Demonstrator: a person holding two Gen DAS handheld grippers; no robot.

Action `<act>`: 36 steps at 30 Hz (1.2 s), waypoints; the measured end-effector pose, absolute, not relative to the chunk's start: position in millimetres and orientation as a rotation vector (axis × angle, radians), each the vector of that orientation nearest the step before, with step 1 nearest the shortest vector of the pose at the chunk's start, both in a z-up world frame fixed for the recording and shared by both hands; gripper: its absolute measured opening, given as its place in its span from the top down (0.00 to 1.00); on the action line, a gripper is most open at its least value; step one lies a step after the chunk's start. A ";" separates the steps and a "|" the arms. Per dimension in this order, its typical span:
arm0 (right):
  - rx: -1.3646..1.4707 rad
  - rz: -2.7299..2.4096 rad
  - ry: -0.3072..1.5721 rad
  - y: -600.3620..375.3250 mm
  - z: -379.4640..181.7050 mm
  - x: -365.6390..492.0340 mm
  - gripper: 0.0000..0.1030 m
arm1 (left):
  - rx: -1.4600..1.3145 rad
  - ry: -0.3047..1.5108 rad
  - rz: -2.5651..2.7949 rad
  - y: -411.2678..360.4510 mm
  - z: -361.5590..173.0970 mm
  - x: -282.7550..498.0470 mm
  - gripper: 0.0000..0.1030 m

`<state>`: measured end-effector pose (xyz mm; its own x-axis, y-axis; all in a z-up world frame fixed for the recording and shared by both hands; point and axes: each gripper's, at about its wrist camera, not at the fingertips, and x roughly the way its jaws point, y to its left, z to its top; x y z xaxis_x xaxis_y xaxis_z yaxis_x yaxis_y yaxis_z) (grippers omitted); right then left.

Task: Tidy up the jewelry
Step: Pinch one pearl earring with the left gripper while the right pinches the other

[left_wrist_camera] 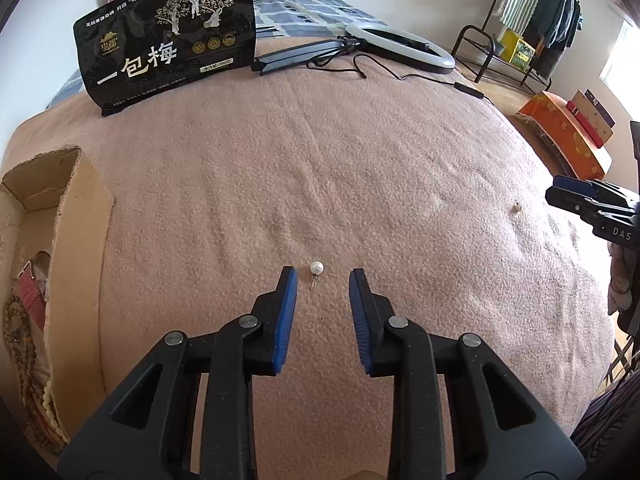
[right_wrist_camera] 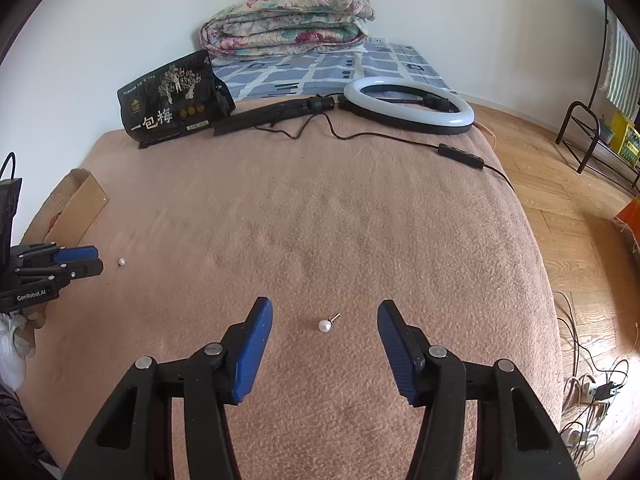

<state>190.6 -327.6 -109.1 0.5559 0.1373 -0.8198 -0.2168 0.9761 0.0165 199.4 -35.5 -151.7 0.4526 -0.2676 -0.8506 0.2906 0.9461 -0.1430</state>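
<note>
Lying on the pink blanket (right_wrist_camera: 360,220): two pearl earrings, well apart. One pearl (left_wrist_camera: 316,267) with its post pointing near, just off the tips of the left tongs (left_wrist_camera: 323,278), between the blue pads (left_wrist_camera: 287,312), untouched. Second pearl (right_wrist_camera: 324,325) in the gap ahead of the right tongs (right_wrist_camera: 325,312), post pointing far-right, also untouched. Both tongs spread wide, holding nothing.

Seen from the right wrist: left tongs (right_wrist_camera: 98,260) at the far left edge, marked "GenRobot.AI", first pearl (right_wrist_camera: 122,262) just beside their tips. Seen from the left wrist: right tongs (left_wrist_camera: 550,192) at the right edge, lettered "DAS" (rest cut off), second pearl (left_wrist_camera: 516,208) small and blurred near them.

One cardboard box (left_wrist_camera: 76,240) on the left, holding bead strings (left_wrist_camera: 24,360) (count unclear, at least two) and a red strap (left_wrist_camera: 32,292).

Far side: one black pouch (left_wrist_camera: 168,36) printed "一包梅" in large white characters, smaller print unreadable; one ring light (right_wrist_camera: 408,106) lying flat with its cable; one folded floral quilt (right_wrist_camera: 288,20).
</note>
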 end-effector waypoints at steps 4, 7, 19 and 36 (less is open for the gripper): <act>-0.099 0.216 0.978 -325.8 -119.3 192.7 0.53 | 0.027 1.055 -0.342 -36.3 -161.4 206.3 0.75; -0.104 0.223 0.988 -325.6 -125.0 193.9 0.55 | 0.040 1.060 -0.335 -36.2 -167.1 210.1 0.76; -0.105 0.232 1.023 -327.6 -140.6 199.6 0.63 | 0.049 1.066 -0.338 -38.5 -175.6 217.8 0.83; -0.142 0.239 1.063 -321.5 -158.0 208.1 0.84 | 0.058 1.067 -0.343 -40.6 -178.9 219.9 0.89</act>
<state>208.1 -321.5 -158.0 0.4641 0.1256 -0.8768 -0.2619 0.9651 -0.0004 219.9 -40.6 -178.9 0.4356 -0.2475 -0.8655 0.3033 0.9456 -0.1178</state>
